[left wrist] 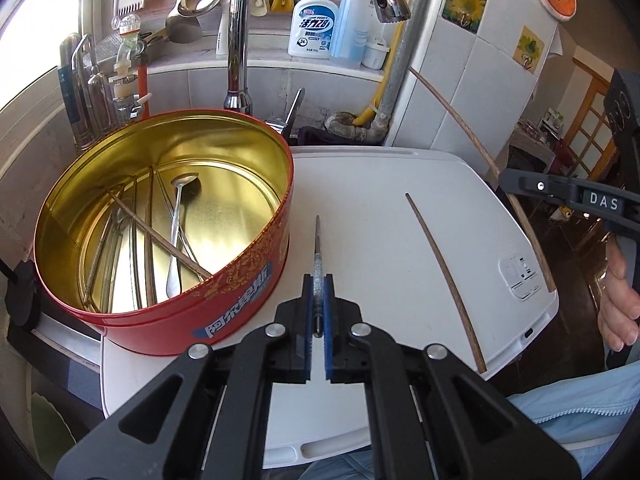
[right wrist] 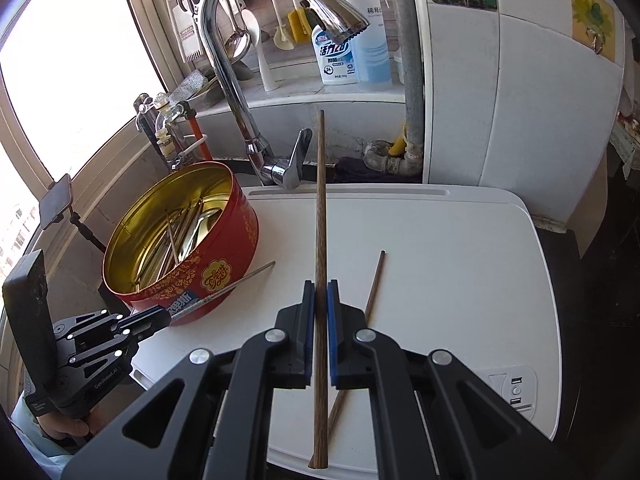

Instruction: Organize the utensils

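Left gripper (left wrist: 318,300) clamped on thin metal chopstick (left wrist: 318,240) running along its fingers, round red-gold tin (left wrist: 256,280) just left; right gripper (right wrist: 320,308) clamped on brown wooden chopstick (right wrist: 320,200).

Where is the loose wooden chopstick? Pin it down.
The loose wooden chopstick lies flat on the white board, right of the left gripper and its metal chopstick.

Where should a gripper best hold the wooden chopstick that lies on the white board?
Probably near the middle of the loose chopstick, coming from above with the jaws across its length. It lies flat and alone on the board, thin and tapering, so a mid-shaft grip should balance it.
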